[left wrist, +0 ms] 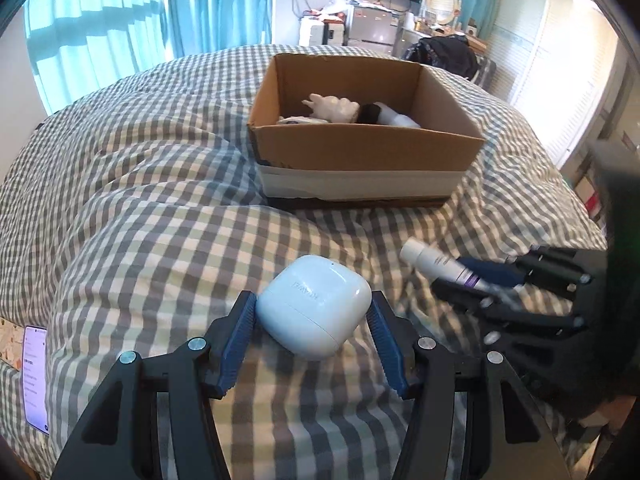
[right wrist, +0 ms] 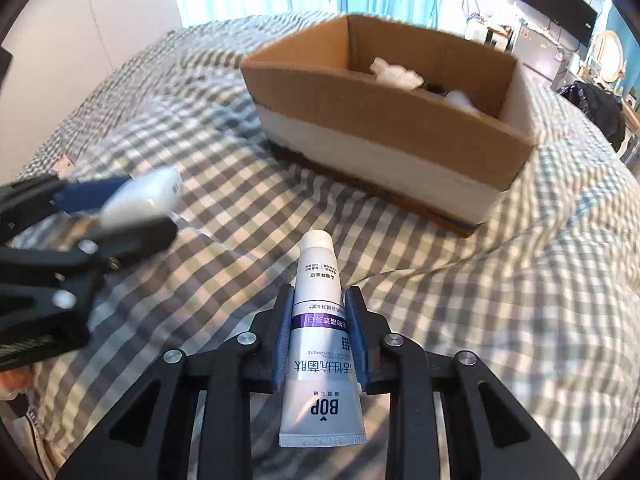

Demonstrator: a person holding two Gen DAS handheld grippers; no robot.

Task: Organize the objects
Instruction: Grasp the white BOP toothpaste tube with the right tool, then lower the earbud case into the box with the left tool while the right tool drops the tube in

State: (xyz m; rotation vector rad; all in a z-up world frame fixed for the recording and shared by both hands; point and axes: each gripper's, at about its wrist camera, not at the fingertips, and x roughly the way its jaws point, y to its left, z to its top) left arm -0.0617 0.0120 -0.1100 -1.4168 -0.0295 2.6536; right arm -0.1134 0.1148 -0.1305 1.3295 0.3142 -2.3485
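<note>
Between closed right jaws, toothpaste tube [right wrist: 320, 344].

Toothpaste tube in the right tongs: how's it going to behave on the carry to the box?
The toothpaste tube looks like soft plastic, so it probably dents under the right tongs rather than resisting. They clamp mid-body, with the cap end sticking out ahead, so it may sag or pivot slightly. Its glossy skin could slip; the taper toward the cap likely worsens that.

White earbud case [left wrist: 313, 305], toothpaste tube [right wrist: 320, 344], clamped; box [left wrist: 360, 148] beyond.
</note>
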